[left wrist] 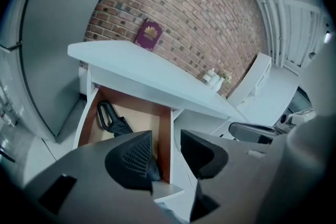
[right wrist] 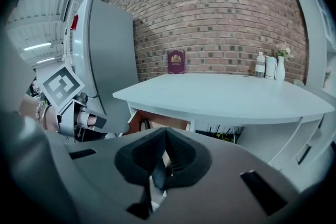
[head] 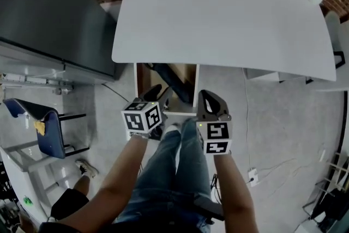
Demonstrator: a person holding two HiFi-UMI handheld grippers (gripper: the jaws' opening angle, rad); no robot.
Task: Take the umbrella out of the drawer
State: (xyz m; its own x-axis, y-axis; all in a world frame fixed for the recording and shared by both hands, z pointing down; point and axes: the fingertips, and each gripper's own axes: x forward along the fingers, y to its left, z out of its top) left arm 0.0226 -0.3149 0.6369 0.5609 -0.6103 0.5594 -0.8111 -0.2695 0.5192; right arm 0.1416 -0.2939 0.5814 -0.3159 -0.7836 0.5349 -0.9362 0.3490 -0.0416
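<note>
The left gripper (left wrist: 166,148) is holding its jaws spread and empty; the right gripper (right wrist: 164,160) is showing jaws pressed together on nothing. Beyond them, the umbrella (left wrist: 113,120) is lying inside the open drawer (left wrist: 165,136). I think a pinch on its loose fabric is risking a slip, or it could catch under the desk (head: 218,13).

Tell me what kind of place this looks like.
Probably an office or workshop room: a white desk with an open drawer stands against a brick wall, with a blue chair nearby.
</note>
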